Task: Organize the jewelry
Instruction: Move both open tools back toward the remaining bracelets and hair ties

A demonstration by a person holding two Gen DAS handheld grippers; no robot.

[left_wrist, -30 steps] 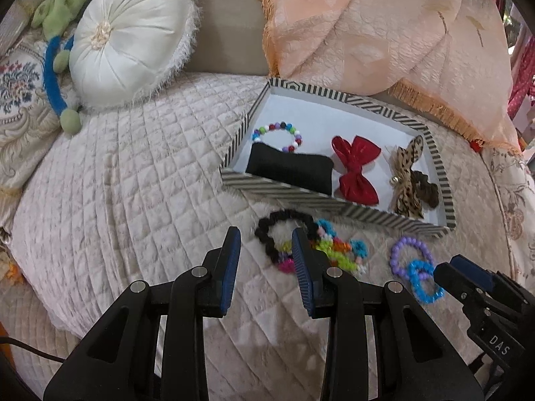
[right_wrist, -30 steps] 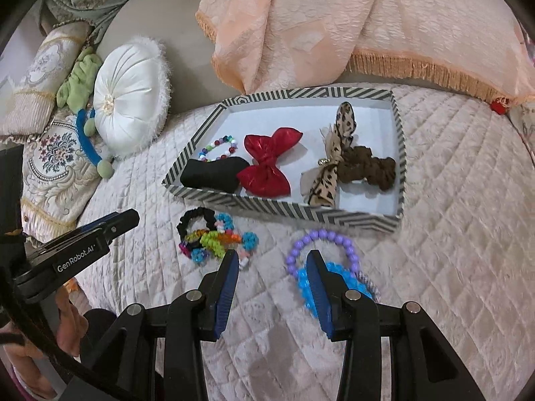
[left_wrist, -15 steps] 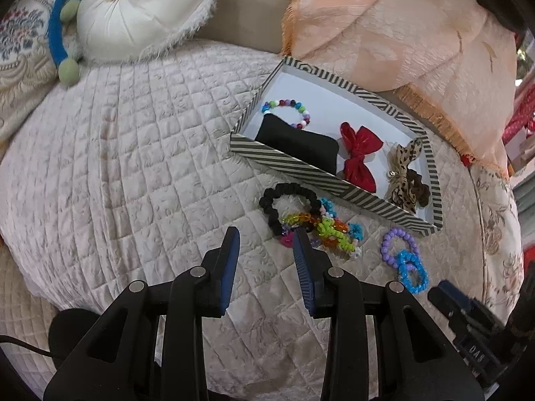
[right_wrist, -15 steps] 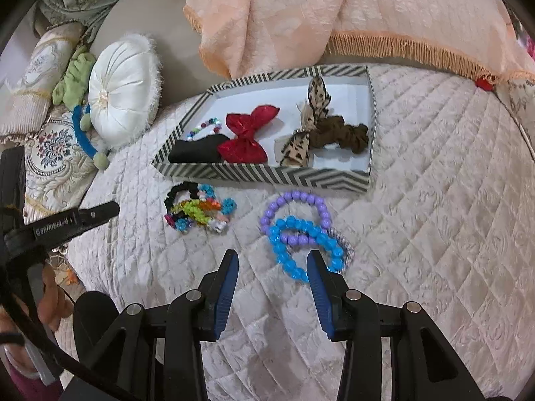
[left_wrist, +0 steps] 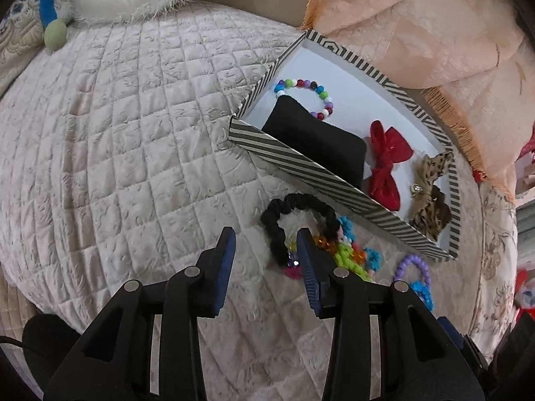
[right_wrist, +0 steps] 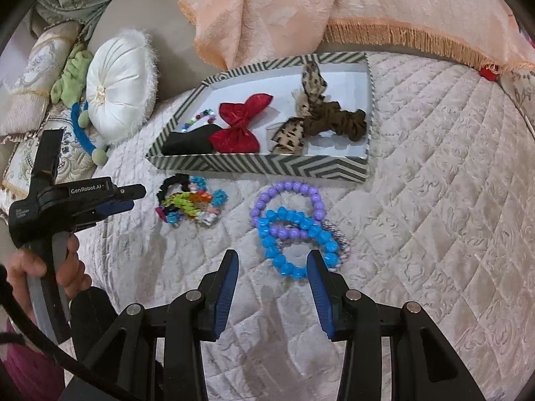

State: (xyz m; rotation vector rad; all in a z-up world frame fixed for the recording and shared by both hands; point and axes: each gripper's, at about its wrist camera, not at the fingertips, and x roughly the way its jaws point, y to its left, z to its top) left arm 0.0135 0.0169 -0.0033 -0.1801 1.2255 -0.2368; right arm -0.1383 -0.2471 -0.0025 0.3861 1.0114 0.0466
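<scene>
A striped tray [left_wrist: 297, 159] [right_wrist: 260, 166] on the quilted bed holds a multicolour bead bracelet [left_wrist: 302, 85], a black cushion [left_wrist: 317, 142], a red bow [left_wrist: 384, 160] [right_wrist: 239, 127], a leopard bow [right_wrist: 301, 127] and a brown scrunchie [right_wrist: 337, 122]. In front of it lie a black scrunchie [left_wrist: 294, 210] [right_wrist: 172, 182] with a heap of colourful bead jewelry [left_wrist: 347, 254] [right_wrist: 192, 204], and purple [right_wrist: 287, 193] and blue [right_wrist: 294, 244] bead bracelets. My left gripper [left_wrist: 265, 250] is open just left of the black scrunchie. My right gripper [right_wrist: 272, 267] is open just before the blue bracelet.
A round white cushion [right_wrist: 118, 83], a green-and-blue plush toy [right_wrist: 77, 100] and embroidered pillows [right_wrist: 36, 77] lie at the left. A peach fringed blanket [right_wrist: 334, 3] is piled behind the tray. The bed edge drops off at the near left in the left wrist view.
Both grippers have drawn back and then come nearer the loose jewelry; the left view has tilted toward the black scrunchie. Both stay open and nothing was picked up.
</scene>
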